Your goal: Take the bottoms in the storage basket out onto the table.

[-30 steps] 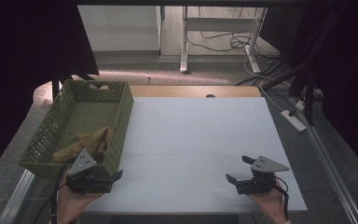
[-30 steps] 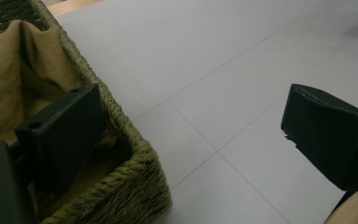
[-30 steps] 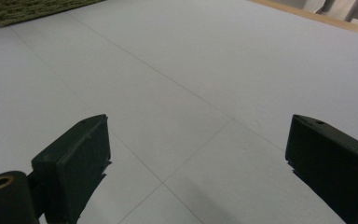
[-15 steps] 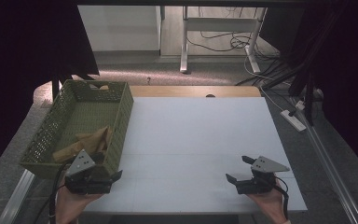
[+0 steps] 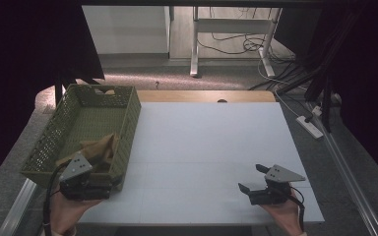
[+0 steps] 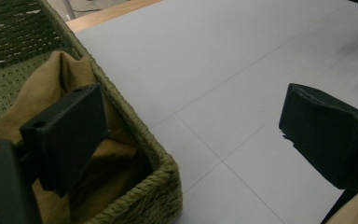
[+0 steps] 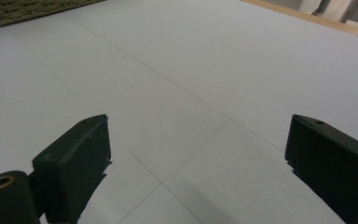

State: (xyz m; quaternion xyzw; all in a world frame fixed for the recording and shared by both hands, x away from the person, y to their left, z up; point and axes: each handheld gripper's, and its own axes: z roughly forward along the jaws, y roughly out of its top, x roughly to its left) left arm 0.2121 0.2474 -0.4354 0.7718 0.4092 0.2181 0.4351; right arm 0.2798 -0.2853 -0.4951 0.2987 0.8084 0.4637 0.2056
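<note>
Currently: left hand-held gripper point(image 5: 109, 183) wide open, straddling basket point(image 5: 128, 129) corner beside tan cloth point(image 6: 65, 74); right hand-held gripper point(image 5: 251, 178) wide open over worktop point(image 5: 206, 147).

Gaping gripper point(image 7: 196, 163) above white table point(image 7: 205, 70)

**Basket left, open table right**

The basket point(image 5: 64, 125) sits along the left edge of the table point(image 5: 211, 147), running from its near corner toward the far side. A cloth point(image 5: 98, 147) lies inside the basket at its near end, bunched against the near right corner. The left tool point(image 5: 109, 188) is at the basket's near right corner, one jaw over the cloth and the other out over the table. The right tool point(image 5: 252, 178) rests near the table's near right corner, well apart from the basket.
</note>
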